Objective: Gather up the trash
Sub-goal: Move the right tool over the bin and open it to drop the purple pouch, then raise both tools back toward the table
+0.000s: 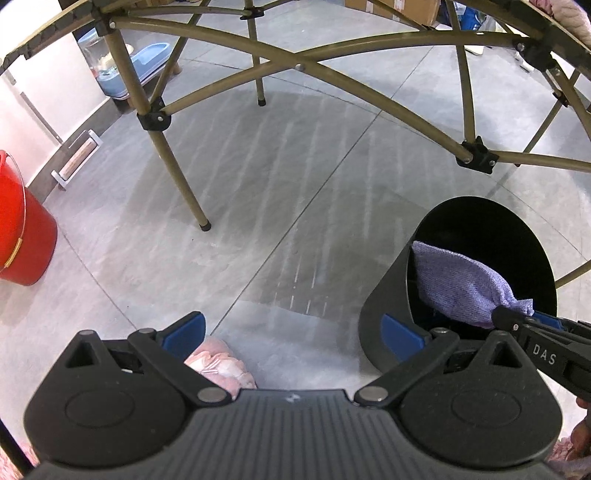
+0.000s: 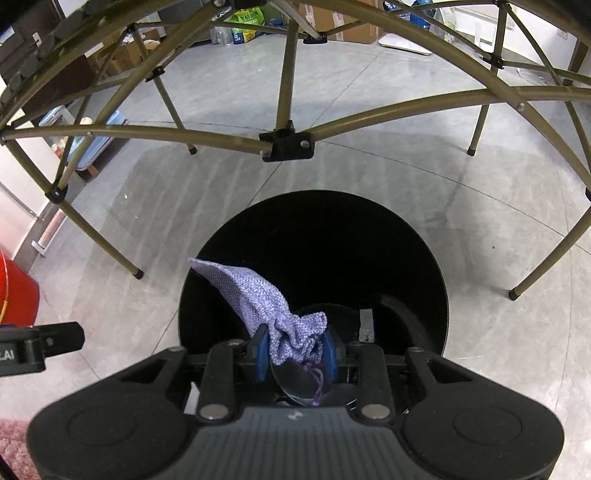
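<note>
A black trash bin [image 1: 384, 306] stands on the grey floor under a folding table. My right gripper [image 2: 295, 350] is shut on the bunched neck of a purple knitted pouch [image 2: 251, 291], holding it over the bin's dark opening [image 2: 332, 240]. The left wrist view shows the pouch [image 1: 461, 284] hanging inside the bin's mouth, with the right gripper [image 1: 517, 317] reaching in from the right. My left gripper [image 1: 293, 336] is open just left of the bin, with only bare floor between its blue pads [image 1: 184, 334].
Tan metal table legs and cross braces [image 1: 177, 173] span the floor ahead. A red bucket [image 1: 22, 236] stands at the far left. Something pink and fluffy [image 1: 218, 365] lies under the left gripper. Boxes and bags [image 2: 243, 26] line the far wall.
</note>
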Demonstrator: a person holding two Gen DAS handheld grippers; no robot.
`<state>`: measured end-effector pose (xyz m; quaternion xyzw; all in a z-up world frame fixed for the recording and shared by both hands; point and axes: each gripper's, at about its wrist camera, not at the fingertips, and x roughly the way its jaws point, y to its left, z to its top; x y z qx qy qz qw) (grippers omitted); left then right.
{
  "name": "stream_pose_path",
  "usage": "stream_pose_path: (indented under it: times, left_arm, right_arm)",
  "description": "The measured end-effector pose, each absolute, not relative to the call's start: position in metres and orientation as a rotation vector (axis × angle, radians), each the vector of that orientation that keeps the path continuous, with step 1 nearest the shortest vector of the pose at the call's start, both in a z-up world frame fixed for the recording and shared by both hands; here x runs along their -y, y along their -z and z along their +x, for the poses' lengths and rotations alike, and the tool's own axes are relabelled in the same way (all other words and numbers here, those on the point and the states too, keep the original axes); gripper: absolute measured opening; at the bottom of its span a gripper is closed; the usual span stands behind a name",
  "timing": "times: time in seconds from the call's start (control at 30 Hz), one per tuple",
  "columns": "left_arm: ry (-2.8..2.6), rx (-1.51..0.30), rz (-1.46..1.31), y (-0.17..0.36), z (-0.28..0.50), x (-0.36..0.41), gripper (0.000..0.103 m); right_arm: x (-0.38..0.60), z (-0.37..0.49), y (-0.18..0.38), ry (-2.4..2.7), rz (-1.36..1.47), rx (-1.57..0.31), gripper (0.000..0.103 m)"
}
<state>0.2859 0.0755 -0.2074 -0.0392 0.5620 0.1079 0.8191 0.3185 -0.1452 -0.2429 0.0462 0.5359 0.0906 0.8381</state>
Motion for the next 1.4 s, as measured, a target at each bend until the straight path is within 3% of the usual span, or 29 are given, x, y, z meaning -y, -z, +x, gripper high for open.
stream_pose_path:
  times: [0.3,0.37,0.4,0.47,0.5,0.53,0.7,1.4]
  left_arm:
    - [-0.214,-1.197,-0.077,0.208,0.286,-0.071,0.103]
    - [-0.219,-1.198,-0.079,0.208,0.286,-0.071,0.103]
    - [-0.221,-1.198,-0.081,0.208,0.287,-0.071,0.103]
    - [-0.227,-1.197,-0.09,0.208,0.288,-0.073,0.103]
    - [-0.23,-1.197,-0.093,0.209,0.288,-0.073,0.103]
    - [-0.233,-1.197,-0.094,0.209,0.288,-0.073,0.103]
    - [-0.234,-1.199,-0.096,0.209,0.288,-0.074,0.103]
    - [-0.221,-1.064,-0.108,0.179,0.28,-0.07,0.103]
  right_arm:
    - [0.149,0.322,0.25,-0.161,0.099,-1.151,0.029]
    - [0.15,0.322,0.25,-0.164,0.103,-1.154,0.034]
    - [0.149,0.322,0.25,-0.173,0.102,-1.161,0.039]
    - [0.148,0.323,0.251,-0.169,0.091,-1.174,0.065]
    - [0.149,0.323,0.251,-0.16,0.086,-1.175,0.085]
    - [0.149,0.324,0.251,-0.153,0.082,-1.175,0.096]
    - [0.15,0.324,0.251,-0.133,0.073,-1.179,0.103]
    - [0.15,0.315,0.213,-0.157,0.038,-1.05,0.103]
